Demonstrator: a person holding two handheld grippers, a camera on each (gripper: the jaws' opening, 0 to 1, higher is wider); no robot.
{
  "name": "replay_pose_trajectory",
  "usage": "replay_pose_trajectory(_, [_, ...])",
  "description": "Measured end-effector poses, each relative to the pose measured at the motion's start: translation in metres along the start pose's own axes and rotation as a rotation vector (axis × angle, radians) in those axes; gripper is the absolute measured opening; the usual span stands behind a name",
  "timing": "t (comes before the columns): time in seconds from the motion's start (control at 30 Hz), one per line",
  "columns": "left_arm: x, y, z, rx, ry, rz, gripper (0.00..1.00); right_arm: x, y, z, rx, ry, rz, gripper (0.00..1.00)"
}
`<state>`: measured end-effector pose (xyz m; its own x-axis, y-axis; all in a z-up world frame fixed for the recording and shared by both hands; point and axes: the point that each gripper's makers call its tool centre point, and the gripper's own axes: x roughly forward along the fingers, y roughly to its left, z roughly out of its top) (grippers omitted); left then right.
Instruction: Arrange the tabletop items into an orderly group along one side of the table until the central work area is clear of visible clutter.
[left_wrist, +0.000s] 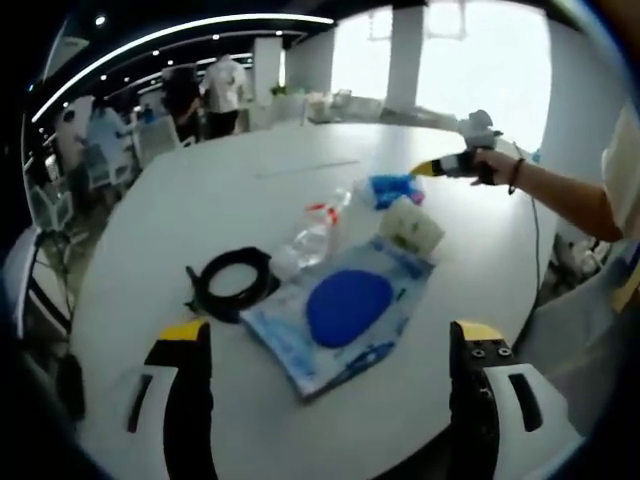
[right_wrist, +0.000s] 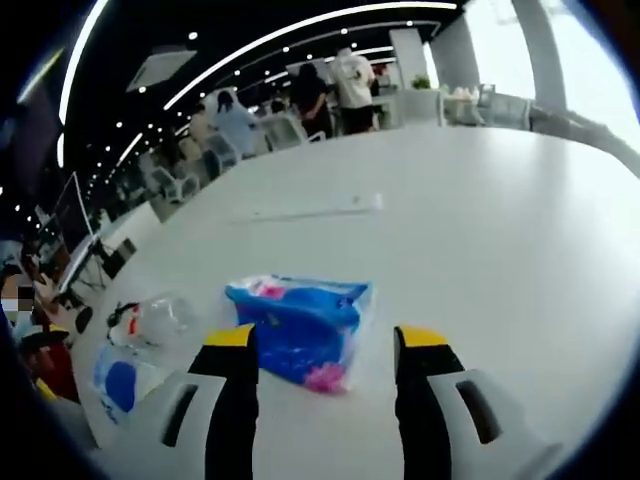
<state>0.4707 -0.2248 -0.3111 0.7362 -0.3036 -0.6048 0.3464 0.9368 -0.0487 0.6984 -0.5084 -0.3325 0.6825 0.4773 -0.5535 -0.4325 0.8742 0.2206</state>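
A cluster of items lies on the white round table (left_wrist: 200, 200). A blue-and-white plastic bag (left_wrist: 340, 310) with a round blue shape lies straight ahead of my open left gripper (left_wrist: 330, 335). Left of the bag is a black coiled cable (left_wrist: 235, 283). Beyond it are a clear bottle (left_wrist: 315, 235) with a red cap, a white packet (left_wrist: 410, 228) and a blue packet (left_wrist: 393, 187). A hand holds my right gripper (left_wrist: 440, 167) just right of the blue packet. In the right gripper view, the right gripper (right_wrist: 325, 340) is open, with the blue packet (right_wrist: 300, 325) between its jaw tips.
A thin white strip (right_wrist: 310, 210) lies further out on the table (right_wrist: 480, 220). The bottle (right_wrist: 150, 320) and bag (right_wrist: 120, 380) sit to the left of the right gripper. People (right_wrist: 335, 85) and chairs stand beyond the far edge. The person's arm (left_wrist: 560, 195) reaches in from the right.
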Motion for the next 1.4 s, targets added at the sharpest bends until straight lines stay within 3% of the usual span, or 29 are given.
replay_pose_trajectory(0.2, [-0.001, -0.002, 0.002, -0.006, -0.008, -0.011, 0.98, -0.009, 0.035, -0.002, -0.045, 0.011, 0.061, 0.72])
replay_pose_trajectory(0.33, [-0.001, -0.004, 0.005, -0.009, -0.017, -0.015, 0.99, -0.012, 0.053, -0.005, -0.029, 0.011, 0.091, 0.83])
replay_pose_trajectory(0.43, [-0.002, -0.006, 0.011, 0.017, -0.045, -0.012, 0.99, -0.013, 0.072, -0.01, -0.032, 0.033, 0.143, 0.85])
replay_pose_trajectory(0.6, [-0.002, -0.009, 0.01, 0.024, -0.038, -0.026, 0.99, -0.015, 0.093, -0.02, -0.054, 0.064, 0.183, 0.9])
replay_pose_trajectory(0.87, [-0.002, -0.013, 0.012, 0.034, -0.04, -0.041, 0.99, -0.016, 0.118, -0.045, -0.084, 0.131, 0.209, 0.88])
replay_pose_trajectory(1.07, [-0.002, -0.016, 0.011, 0.044, -0.034, -0.051, 0.99, -0.014, 0.128, -0.064, -0.062, 0.172, 0.218, 0.81])
replay_pose_trajectory(1.4, [-0.002, -0.018, 0.011, 0.044, -0.028, -0.059, 0.99, -0.013, 0.127, -0.081, -0.043, 0.218, 0.187, 0.61])
